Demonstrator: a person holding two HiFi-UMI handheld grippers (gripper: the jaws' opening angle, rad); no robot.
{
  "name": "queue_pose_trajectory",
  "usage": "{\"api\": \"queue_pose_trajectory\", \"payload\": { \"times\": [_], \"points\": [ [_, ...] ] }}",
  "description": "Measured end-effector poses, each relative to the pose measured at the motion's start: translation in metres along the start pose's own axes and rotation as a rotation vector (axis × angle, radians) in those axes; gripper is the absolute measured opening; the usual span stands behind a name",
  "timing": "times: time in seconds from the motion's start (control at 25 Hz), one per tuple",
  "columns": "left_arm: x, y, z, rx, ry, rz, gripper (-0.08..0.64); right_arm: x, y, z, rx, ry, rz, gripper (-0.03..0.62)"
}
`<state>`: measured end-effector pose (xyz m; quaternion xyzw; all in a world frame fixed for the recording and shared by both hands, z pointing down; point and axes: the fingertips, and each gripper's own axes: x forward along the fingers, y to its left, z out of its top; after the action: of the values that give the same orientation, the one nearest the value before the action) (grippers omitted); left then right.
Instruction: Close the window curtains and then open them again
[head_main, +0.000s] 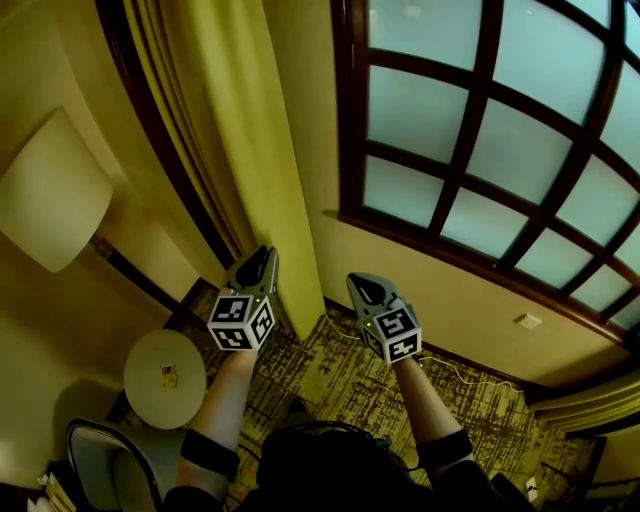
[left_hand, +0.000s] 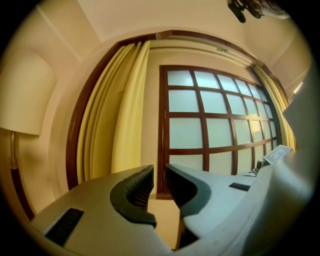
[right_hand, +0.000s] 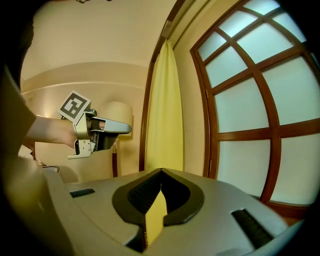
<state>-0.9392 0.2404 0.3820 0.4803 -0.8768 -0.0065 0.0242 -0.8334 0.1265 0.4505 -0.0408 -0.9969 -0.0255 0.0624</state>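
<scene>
Left of the window (head_main: 480, 150), yellow curtain (head_main: 250, 150) gathered in long vertical folds, glass uncovered. Jaws of left gripper (head_main: 262, 255) slightly apart, nothing between; jaws of right gripper (head_main: 358, 282) closed, empty.

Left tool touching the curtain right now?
Apart. The right gripper view shows the left tool short of the curtain, with the dark wooden frame between them. The left gripper view shows its jaws parted on nothing.

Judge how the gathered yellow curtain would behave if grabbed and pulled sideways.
Probably floppy: the curtain hangs in soft vertical folds, so it should bunch where pinched. Likely fairly heavy to drag, since it reaches down near the carpet.
</scene>
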Motion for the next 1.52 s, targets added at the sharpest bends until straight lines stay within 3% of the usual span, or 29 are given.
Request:
{"api": "queue_pose_trajectory", "payload": {
  "times": [0.48,0.8,1.0,1.08,1.28,1.52],
  "points": [
    [0.083,0.088,0.076,0.063,-0.098,0.054,0.333,0.051,-0.03,0.002,0.009,0.037,-0.089,0.0],
    [0.128,0.106,0.087,0.077,-0.088,-0.002,0.345,0.065,-0.048,-0.002,0.021,0.053,-0.183,0.0],
    [0.143,0.12,0.084,0.065,-0.076,-0.022,0.344,0.076,-0.039,0.007,0.023,0.056,-0.199,0.0],
    [0.147,0.124,0.084,0.066,-0.075,-0.033,0.318,0.08,-0.038,0.007,0.026,0.058,-0.207,0.0],
    [0.151,0.131,0.087,0.073,-0.092,-0.052,0.0,0.092,-0.039,0.003,0.046,0.061,-0.231,0.0],
    [0.155,0.124,0.087,0.084,-0.099,-0.11,0.0,0.1,-0.039,0.0,0.04,0.068,-0.252,0.0]
  ]
}}
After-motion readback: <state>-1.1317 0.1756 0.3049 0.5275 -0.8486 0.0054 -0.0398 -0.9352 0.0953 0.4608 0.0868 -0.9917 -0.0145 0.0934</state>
